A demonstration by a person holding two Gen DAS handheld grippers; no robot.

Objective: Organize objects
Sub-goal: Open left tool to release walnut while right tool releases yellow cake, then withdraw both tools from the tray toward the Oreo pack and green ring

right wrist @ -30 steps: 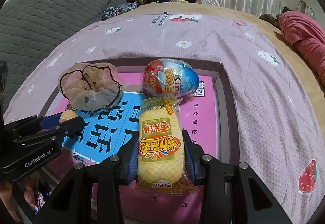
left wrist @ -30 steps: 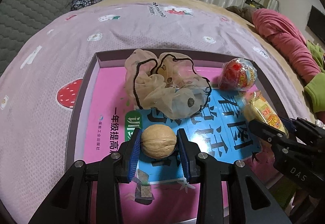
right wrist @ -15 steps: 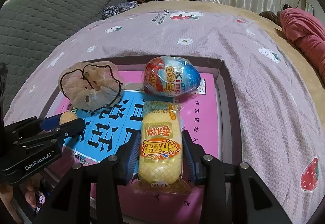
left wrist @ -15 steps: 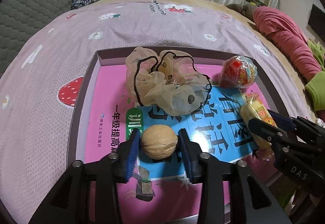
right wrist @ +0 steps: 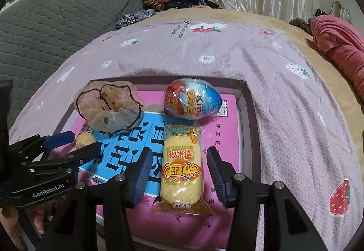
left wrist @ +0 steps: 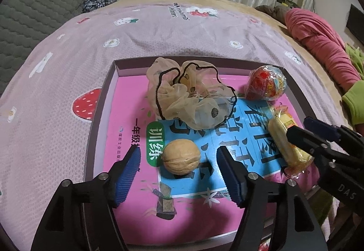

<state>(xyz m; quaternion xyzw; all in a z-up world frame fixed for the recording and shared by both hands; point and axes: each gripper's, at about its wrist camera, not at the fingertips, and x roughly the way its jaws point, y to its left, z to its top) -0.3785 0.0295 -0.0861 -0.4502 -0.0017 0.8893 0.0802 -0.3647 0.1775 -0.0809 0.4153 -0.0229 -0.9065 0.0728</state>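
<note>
Blue-padded and spread wide, my left gripper [left wrist: 178, 173] flanks the walnut [left wrist: 181, 156] and my right gripper [right wrist: 178, 171] the rice-cracker packet [right wrist: 182, 169], both resting in the tray [right wrist: 248, 114], so I should back straight out without nudging either.

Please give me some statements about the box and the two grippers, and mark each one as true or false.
1. The left gripper is shut on the walnut. False: its jaws stand open, clear of it.
2. The snack bar lies between the open right gripper jaws. True.
3. The egg lies outside the box. False: it is inside.
4. The mesh bag lies beyond the walnut. True.
</note>
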